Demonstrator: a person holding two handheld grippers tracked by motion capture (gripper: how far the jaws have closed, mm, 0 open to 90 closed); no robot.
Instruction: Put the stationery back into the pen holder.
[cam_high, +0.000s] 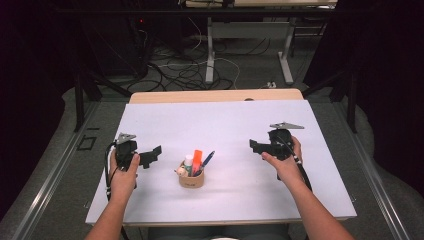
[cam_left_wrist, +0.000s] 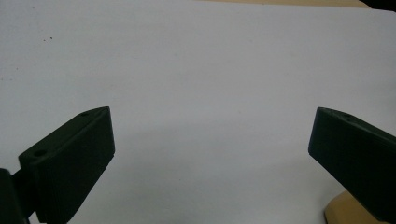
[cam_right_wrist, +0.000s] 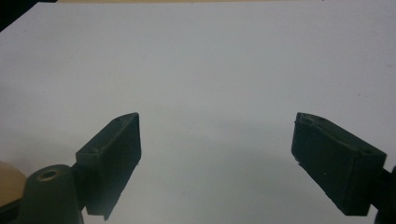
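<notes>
Right, both grippers hover over the white table (cam_high: 225, 120), jaws apart, nothing between them. Left gripper (cam_high: 152, 155) sits left of the tan cup (cam_high: 191, 179), right gripper (cam_high: 256, 146) to its right. Cup stands front-centre, holding an orange marker (cam_high: 197, 161), blue pen (cam_high: 206, 161) and glue stick (cam_high: 188, 161).
</notes>
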